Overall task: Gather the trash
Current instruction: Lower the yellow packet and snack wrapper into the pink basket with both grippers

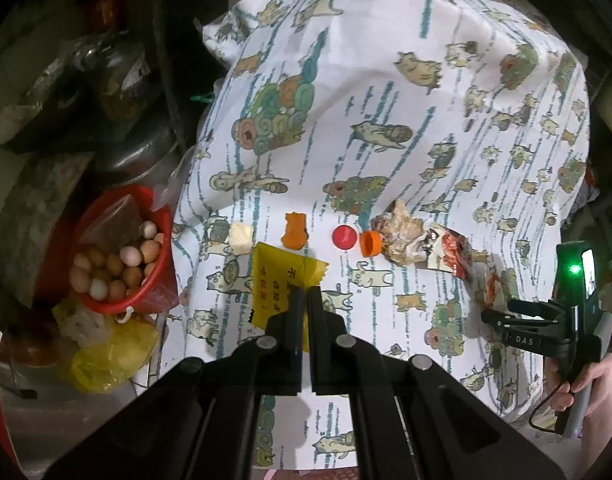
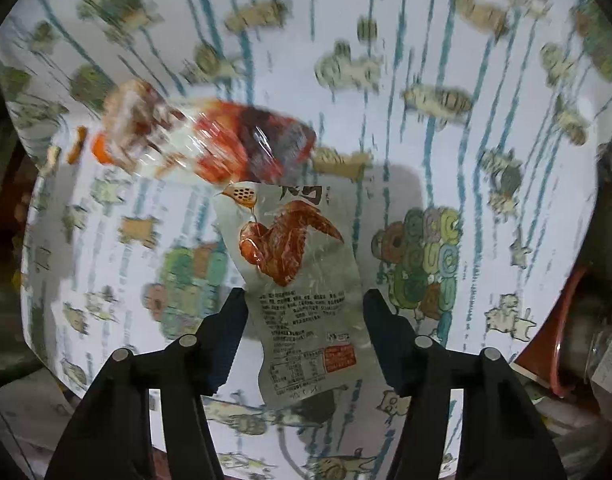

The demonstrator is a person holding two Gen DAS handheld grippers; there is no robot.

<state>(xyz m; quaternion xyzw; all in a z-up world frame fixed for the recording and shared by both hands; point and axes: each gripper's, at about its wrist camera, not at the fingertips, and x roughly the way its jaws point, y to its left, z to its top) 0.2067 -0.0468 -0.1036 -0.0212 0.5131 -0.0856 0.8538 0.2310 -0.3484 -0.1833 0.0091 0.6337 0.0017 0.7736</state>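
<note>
**Yellow wrapper pinched, chicken-wing packet sitting between open jaws**

Closest up in the left wrist view, the left hand-held gripper [image 1: 304,300] has its jaws nearly together, clamped on the near edge of a yellow wrapper [image 1: 284,276] with black print. Over on the right wrist view, the right hand-held gripper [image 2: 304,312] is wide open, and a silver snack packet [image 2: 302,280] with a roasted wing picture lies between the two fingers; can't tell if either finger touches it.

Using the yellow wrapper as the reference: everything sits on a tabletop covered in a cat-print cloth [image 1: 386,100]. Just beyond the wrapper is a loose row of bits: a pale cube-shaped scrap [image 1: 241,238] to its far left, an orange bear-shaped piece [image 1: 295,230] straight past it, then a red cap [image 1: 344,237], an orange cap [image 1: 371,243], a crumpled tissue [image 1: 402,236] and a red-and-white wrapper [image 1: 446,250] off to the right. Left of the wrapper, below the cloth edge, a red bucket [image 1: 102,216] holds eggs [image 1: 118,264].
</note>
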